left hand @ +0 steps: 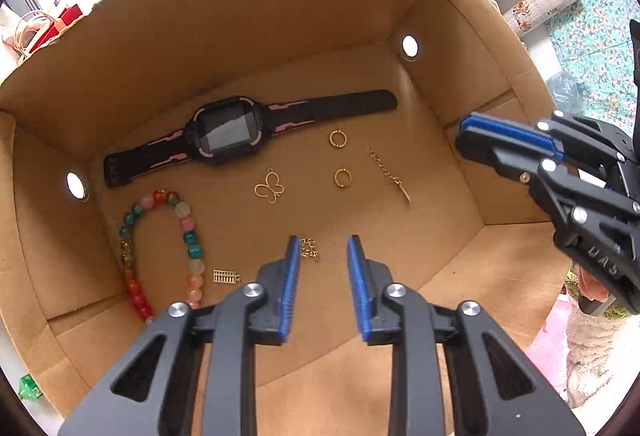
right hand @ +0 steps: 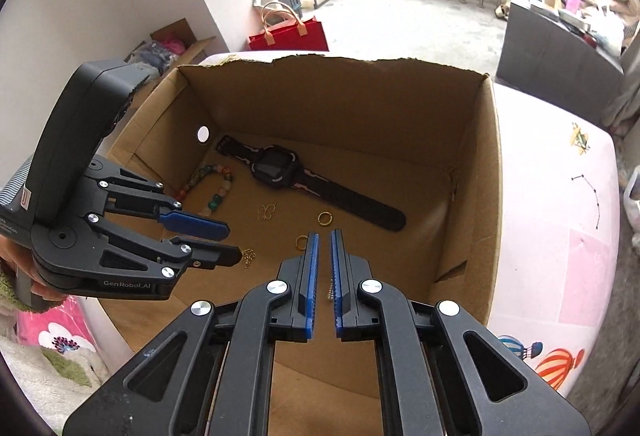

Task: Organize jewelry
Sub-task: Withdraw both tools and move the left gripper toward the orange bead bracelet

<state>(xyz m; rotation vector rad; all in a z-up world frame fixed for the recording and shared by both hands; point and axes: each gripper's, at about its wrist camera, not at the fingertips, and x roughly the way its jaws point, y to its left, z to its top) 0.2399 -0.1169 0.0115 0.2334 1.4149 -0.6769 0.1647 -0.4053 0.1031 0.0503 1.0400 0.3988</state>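
Observation:
An open cardboard box (left hand: pixel 280 16) holds jewelry: a black and pink watch (left hand: pixel 228 128), a coloured bead bracelet (left hand: pixel 192 248), a gold butterfly pendant (left hand: pixel 270 188), two gold rings (left hand: pixel 338 138) (left hand: pixel 343 178), a thin chain piece (left hand: pixel 390 174), a small gold chain (left hand: pixel 310 250) and a gold abacus charm (left hand: pixel 226 277). My left gripper (left hand: pixel 323 248) is open and empty above the box floor, right by the small gold chain. My right gripper (right hand: pixel 324 240) is narrowly open over the box (right hand: pixel 480 176), with a thin chain (right hand: pixel 331 290) seen in the gap between its fingers.
The box stands on a pink printed surface (right hand: pixel 560 236). A red bag (right hand: pixel 292 32) and a dark cabinet (right hand: pixel 552 48) stand beyond it on a concrete floor. A green item (left hand: pixel 28 390) lies outside the box at the lower left.

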